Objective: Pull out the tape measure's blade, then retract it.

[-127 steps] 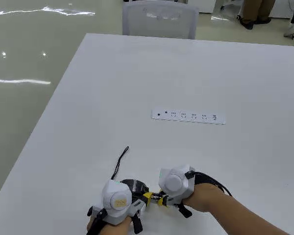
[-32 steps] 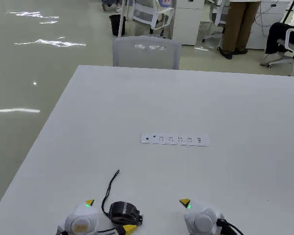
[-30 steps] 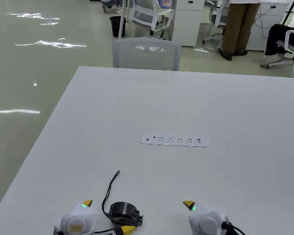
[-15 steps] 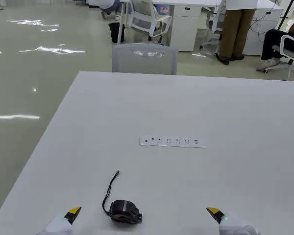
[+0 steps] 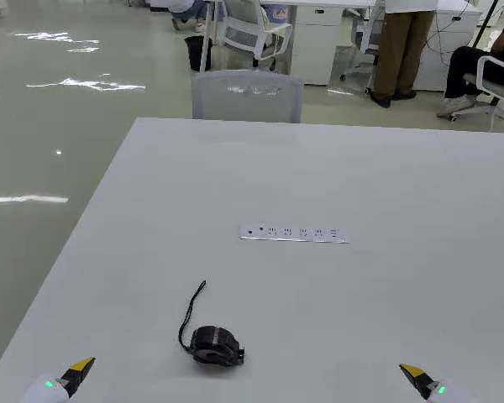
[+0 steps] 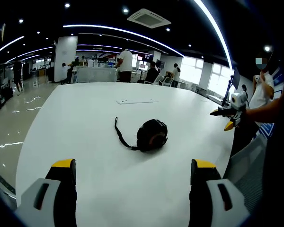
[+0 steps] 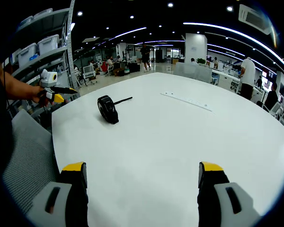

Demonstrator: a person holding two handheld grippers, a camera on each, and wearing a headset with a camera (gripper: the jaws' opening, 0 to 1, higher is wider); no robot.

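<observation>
Bright ceiling lights; floor (image 5: 50, 109) glare; sharp focus; fisheye edge distortion.

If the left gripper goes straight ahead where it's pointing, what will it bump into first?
Most likely the tape measure, which lies almost dead ahead of the left gripper with nothing between them, though it might skim over it.

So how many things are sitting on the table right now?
2. The black tape measure lies close to the person, blade retracted. The white power strip lies flat farther away, beyond it and a little to the right. Nothing looks hidden.
</observation>
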